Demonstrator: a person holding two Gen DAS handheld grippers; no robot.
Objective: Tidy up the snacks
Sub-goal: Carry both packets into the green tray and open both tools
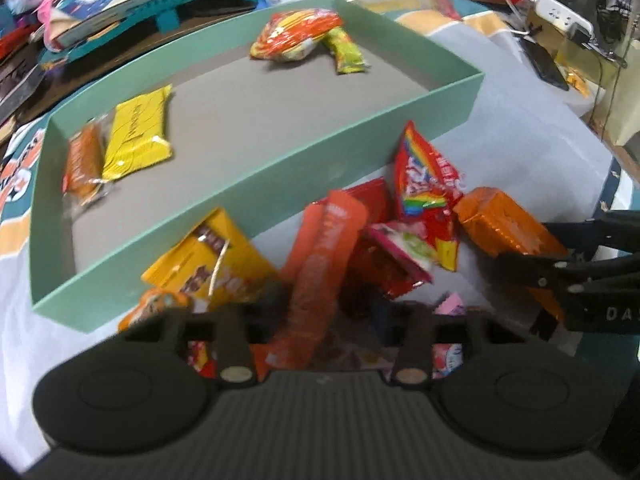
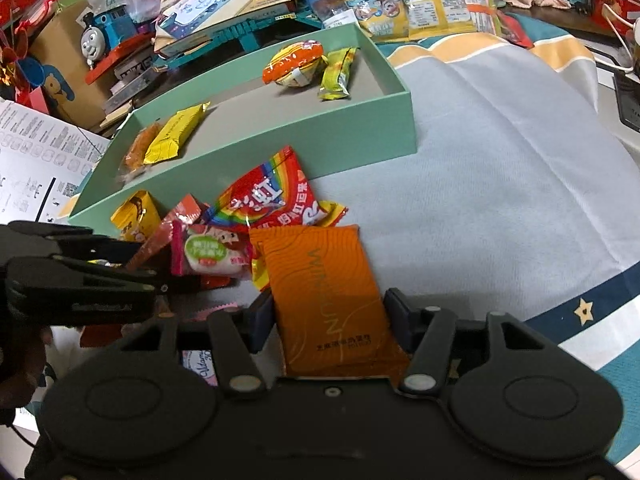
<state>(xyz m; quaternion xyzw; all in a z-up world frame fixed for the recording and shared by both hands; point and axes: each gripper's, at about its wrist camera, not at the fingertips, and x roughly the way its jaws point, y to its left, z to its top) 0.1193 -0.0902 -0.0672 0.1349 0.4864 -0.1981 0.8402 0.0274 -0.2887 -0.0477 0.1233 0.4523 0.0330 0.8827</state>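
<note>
Pale blue bedding (image 2: 500, 152) with yellow and teal bands carries the work area; toy boxes and a blue toy train (image 2: 105, 32) crowd the far edge.

Your right tongs (image 2: 328, 320) grip the orange packet (image 2: 320, 280); each pad presses one long edge, and the packet runs lengthwise out ahead of the fingers, lying flat over the pile; in the left wrist view the same packet (image 1: 500, 228) sits at the right, with the right tongs (image 1: 536, 276) clamped across its near end.

Your left tongs (image 1: 332, 320) are closed on the long orange-red wrapper (image 1: 324, 256); the wrapper rises from between the fingertips, tilted up and away from you; in the right wrist view the left tongs (image 2: 156, 280) enter from the left edge, and the wrapper (image 2: 168, 232) projects from their tips.

Loose snacks lie just ahead of both tongs; the rainbow bag (image 2: 268, 200) lies directly beyond the orange packet, touching it; the pink-and-green packet (image 2: 212, 254) lies between the two tongs; the yellow bag (image 1: 212, 256) lies ahead-left of the left tongs.

Beyond the pile stands the green tray (image 1: 320, 160); its near wall touches the rainbow bag; inside, a yellow bar (image 1: 138, 136) and a brown snack (image 1: 82, 168) lie side by side at the left end; an orange round bag (image 1: 296, 32) and a lime stick (image 1: 346, 50) lie at the far right end.
</note>
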